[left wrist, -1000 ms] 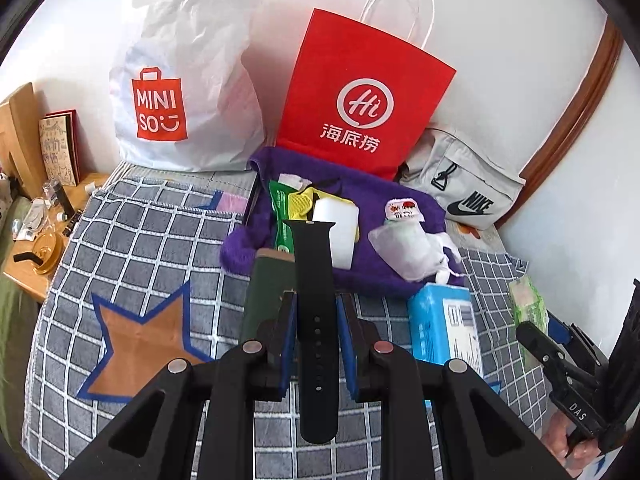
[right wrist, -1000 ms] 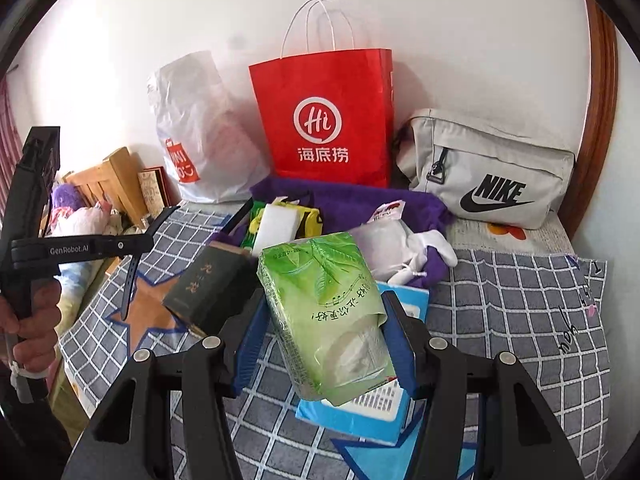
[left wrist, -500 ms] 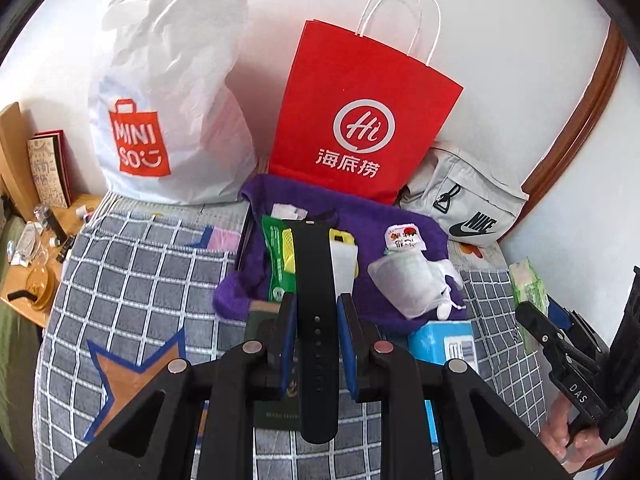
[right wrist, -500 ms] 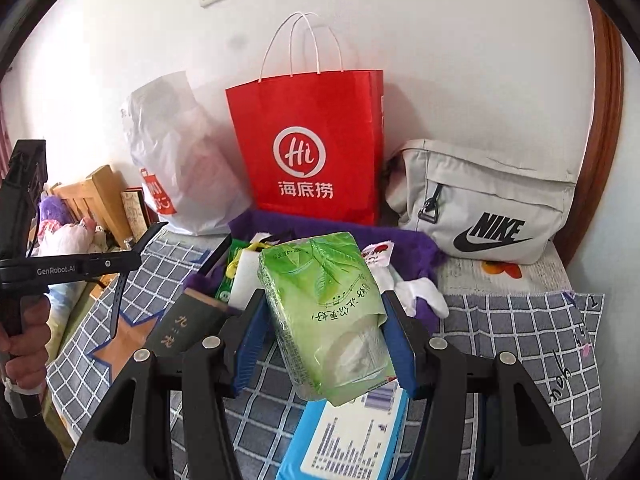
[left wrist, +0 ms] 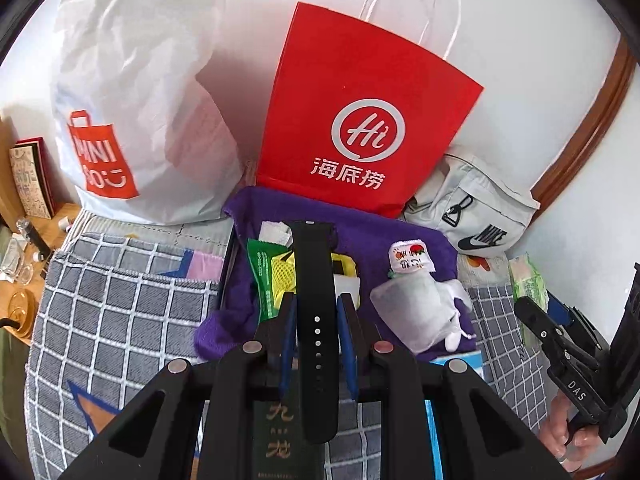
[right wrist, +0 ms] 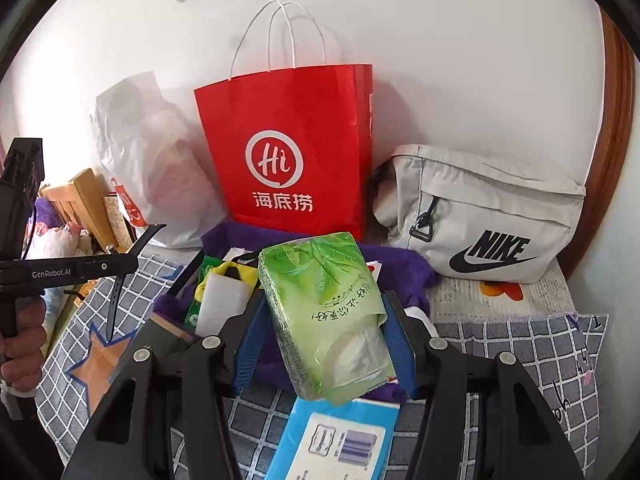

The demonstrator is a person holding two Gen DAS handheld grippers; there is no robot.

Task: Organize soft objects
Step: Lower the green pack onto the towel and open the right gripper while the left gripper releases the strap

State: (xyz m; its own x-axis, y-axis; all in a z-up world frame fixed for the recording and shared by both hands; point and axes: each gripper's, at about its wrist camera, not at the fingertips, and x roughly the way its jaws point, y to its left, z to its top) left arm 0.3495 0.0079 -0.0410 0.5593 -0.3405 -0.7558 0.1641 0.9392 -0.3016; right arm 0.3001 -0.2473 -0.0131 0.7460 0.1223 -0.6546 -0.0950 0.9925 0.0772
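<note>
The left tool (left wrist: 316,312) is clamped on a flat black rubbery watch strap (left wrist: 314,280) with a row of small holes, held lengthwise so its tip reaches out over the purple fleecy cloth (left wrist: 408,236). The right tool (right wrist: 324,320) grips a soft green plastic pack of tissues (right wrist: 324,308), leaf-printed and crinkled, tilted between the blue pads.

On the purple cloth lie a white drawstring fabric pouch (left wrist: 412,312), a small white sachet with red print (left wrist: 410,258), a green wrapper (left wrist: 260,276) with yellow mesh beside it, and a white foam-like block (right wrist: 220,300). Below the tools sit a dark green box with gold characters (left wrist: 280,436) and a light blue carton with a barcode label (right wrist: 340,444). All of it rests on a bed covered in a grey checked blanket with a blue-edged star (right wrist: 512,344).

Along the white wall stand, side by side, a crumpled white plastic shopping bag (left wrist: 132,92), a stiff red paper bag with white twisted handles (right wrist: 288,152) and a pale grey fabric waist bag (right wrist: 492,216); the red bag touches the cloth's far edge. A wooden headboard curve (left wrist: 584,120) closes the right side. The left half of the blanket lies open, ending at a low wooden bench (left wrist: 24,300) with clutter
</note>
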